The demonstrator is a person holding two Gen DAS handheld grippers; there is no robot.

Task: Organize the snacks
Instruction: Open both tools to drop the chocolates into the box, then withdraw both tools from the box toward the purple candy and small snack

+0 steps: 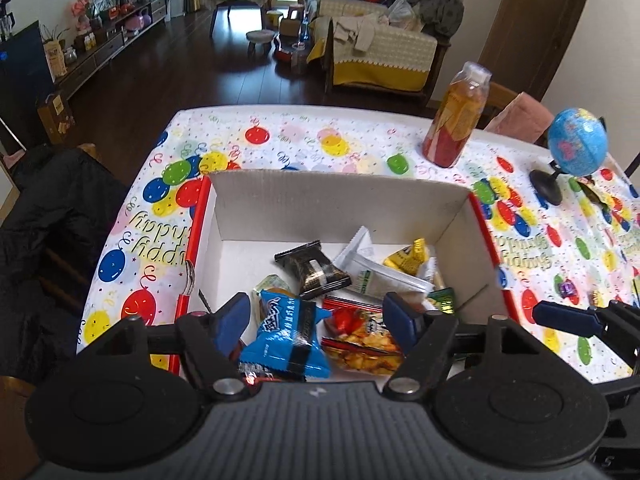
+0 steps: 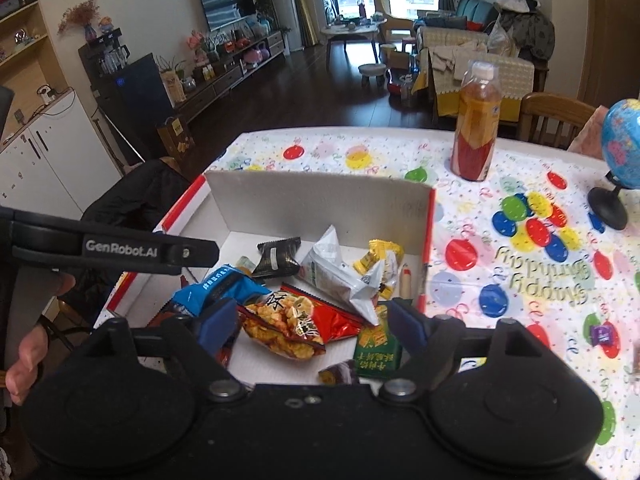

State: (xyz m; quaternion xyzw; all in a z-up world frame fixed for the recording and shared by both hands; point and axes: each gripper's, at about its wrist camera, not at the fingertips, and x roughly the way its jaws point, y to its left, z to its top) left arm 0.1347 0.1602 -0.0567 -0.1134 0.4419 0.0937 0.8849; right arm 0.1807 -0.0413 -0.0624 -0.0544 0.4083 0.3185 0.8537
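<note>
A white cardboard box with red edges (image 1: 336, 204) (image 2: 312, 200) stands on the table and holds several snack packets. Among them are a blue packet (image 1: 286, 340) (image 2: 216, 286), a red packet of fried snacks (image 1: 360, 340) (image 2: 296, 320), a black packet (image 1: 316, 268) (image 2: 278, 256), a white packet (image 1: 376, 272) (image 2: 340, 276), yellow packets (image 1: 406, 258) (image 2: 380, 256) and a green packet (image 2: 378, 346). My left gripper (image 1: 318, 318) is open, hovering over the box's near side above the blue packet. My right gripper (image 2: 310, 322) is open above the red packet, holding nothing.
A balloon-print tablecloth (image 1: 304, 140) (image 2: 520, 280) covers the table. A juice bottle (image 1: 458, 116) (image 2: 476, 120) and a small globe (image 1: 576, 142) (image 2: 624, 148) stand at the far right. A small purple candy (image 2: 600, 334) (image 1: 566, 289) lies on the cloth right of the box.
</note>
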